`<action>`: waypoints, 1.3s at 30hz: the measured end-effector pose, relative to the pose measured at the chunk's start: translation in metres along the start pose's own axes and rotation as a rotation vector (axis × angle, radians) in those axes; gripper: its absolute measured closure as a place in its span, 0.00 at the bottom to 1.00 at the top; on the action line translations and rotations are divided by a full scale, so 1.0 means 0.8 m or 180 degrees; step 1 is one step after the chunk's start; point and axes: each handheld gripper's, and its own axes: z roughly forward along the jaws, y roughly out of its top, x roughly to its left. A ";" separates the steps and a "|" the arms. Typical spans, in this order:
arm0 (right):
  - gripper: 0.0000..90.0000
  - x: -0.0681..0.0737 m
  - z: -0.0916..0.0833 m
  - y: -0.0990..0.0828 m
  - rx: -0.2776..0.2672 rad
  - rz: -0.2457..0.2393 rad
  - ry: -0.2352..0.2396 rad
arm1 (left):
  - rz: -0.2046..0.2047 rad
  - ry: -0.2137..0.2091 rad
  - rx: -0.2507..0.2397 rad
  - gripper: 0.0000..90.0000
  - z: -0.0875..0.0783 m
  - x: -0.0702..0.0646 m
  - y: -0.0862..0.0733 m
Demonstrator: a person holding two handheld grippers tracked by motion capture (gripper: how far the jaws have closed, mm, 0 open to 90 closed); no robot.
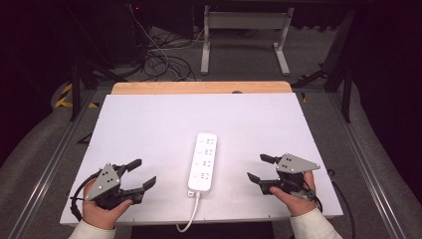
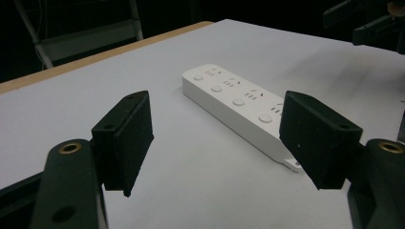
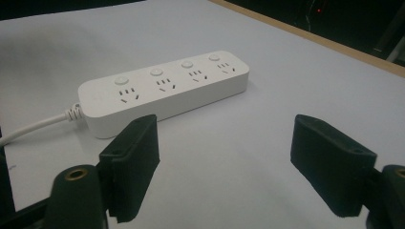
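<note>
Power strip (image 1: 203, 162) lies flat mid-table, cord (image 1: 190, 214) toward the person; left gripper (image 1: 141, 176) and right gripper (image 1: 257, 168) flank it, jaws wide, empty; probably best approached squarely across its narrow width.

A white power strip (image 1: 203, 162) is lying flat near the middle of the table's (image 1: 149, 124) near half, its length running from the near edge toward the far edge. Its four sockets and four round buttons are facing up. Its white cord (image 1: 190, 215) is trailing from the near end over the table's near edge. A wooden strip (image 1: 201, 87) is showing along the far edge.
</note>
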 end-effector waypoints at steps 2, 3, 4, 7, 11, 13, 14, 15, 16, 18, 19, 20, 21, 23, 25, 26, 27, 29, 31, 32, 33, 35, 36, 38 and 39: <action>0.28 0.000 0.000 0.000 0.0009 -0.0008 0.0002 | 0.0024 0.0012 -0.0004 0.30 0.000 0.000 0.000; 0.28 0.001 0.001 0.000 0.0006 -0.0009 0.0008 | 0.0025 0.0000 0.0007 0.30 0.000 0.000 0.001; 0.28 0.001 0.001 0.000 0.0003 -0.0006 0.0010 | 0.0020 -0.0005 -0.0001 0.31 0.000 0.000 0.001; 0.28 0.001 0.002 -0.001 0.0018 -0.0025 0.0014 | 0.0012 -0.0009 -0.0001 0.31 0.000 0.000 0.002; 0.28 0.001 0.002 -0.001 0.0016 -0.0024 0.0013 | 0.0022 -0.0039 0.0009 0.33 -0.001 0.000 0.003; 0.28 0.001 0.002 0.000 0.0017 -0.0021 0.0015 | 0.0027 -0.0052 0.0021 0.35 -0.001 0.000 0.004; 0.28 0.001 0.002 0.000 0.0017 -0.0021 0.0015 | 0.0024 -0.0054 0.0028 0.35 -0.001 0.000 0.004; 0.28 0.002 0.002 0.000 0.0019 -0.0021 0.0013 | 0.0029 -0.0054 0.0021 0.36 -0.002 0.000 0.004; 0.28 0.002 0.002 0.000 0.0021 -0.0020 0.0011 | -0.0001 -0.0076 0.0030 0.36 -0.002 0.000 0.005; 0.28 0.002 0.002 0.000 0.0012 -0.0032 0.0016 | 0.0006 -0.0086 0.0045 0.37 -0.003 0.000 0.006; 0.28 0.002 0.002 0.000 0.0012 -0.0032 0.0018 | 0.0006 -0.0086 0.0045 0.38 -0.003 0.000 0.006; 0.28 0.001 0.002 0.000 0.0014 -0.0035 0.0018 | 0.0005 -0.0093 0.0056 0.39 -0.004 0.000 0.007; 0.28 0.002 0.002 0.000 0.0024 -0.0024 0.0017 | -0.0001 -0.0095 0.0059 0.39 -0.004 0.000 0.007; 0.28 0.002 0.003 -0.001 0.0025 -0.0021 0.0023 | -0.0037 -0.0133 0.0095 0.42 -0.004 -0.001 0.011; 0.28 0.002 0.003 -0.001 0.0029 -0.0021 0.0023 | -0.0013 -0.0143 0.0120 0.46 -0.004 -0.001 0.014; 0.28 0.002 0.003 0.000 0.0029 -0.0022 0.0022 | -0.0018 -0.0159 0.0133 0.47 -0.004 -0.002 0.016; 0.28 0.002 0.003 0.000 0.0029 -0.0024 0.0022 | -0.0018 -0.0159 0.0133 0.48 -0.004 -0.002 0.016; 0.28 0.002 0.003 0.000 0.0031 -0.0028 0.0022 | -0.0020 -0.0211 0.0174 0.50 -0.003 -0.003 0.022; 0.28 0.002 0.003 0.000 0.0035 -0.0025 0.0023 | -0.0042 -0.0245 0.0193 0.52 -0.001 -0.004 0.026; 0.28 0.002 0.003 0.000 0.0037 -0.0024 0.0026 | -0.0051 -0.0265 0.0201 0.53 0.000 -0.005 0.028; 0.28 0.002 0.004 0.000 0.0039 -0.0023 0.0028 | -0.0036 -0.0267 0.0213 0.54 0.002 -0.004 0.029; 0.28 0.003 0.004 0.000 0.0045 -0.0021 0.0030 | -0.0045 -0.0308 0.0238 0.54 0.006 -0.005 0.033; 0.28 0.003 0.004 0.000 0.0050 -0.0025 0.0030 | -0.0045 -0.0308 0.0238 0.54 0.006 -0.005 0.033; 0.28 0.003 0.004 0.000 0.0053 -0.0026 0.0035 | -0.0042 -0.0350 0.0263 0.54 0.012 -0.006 0.037; 0.28 0.003 0.005 0.000 0.0055 -0.0025 0.0037 | -0.0040 -0.0362 0.0275 0.54 0.014 -0.006 0.038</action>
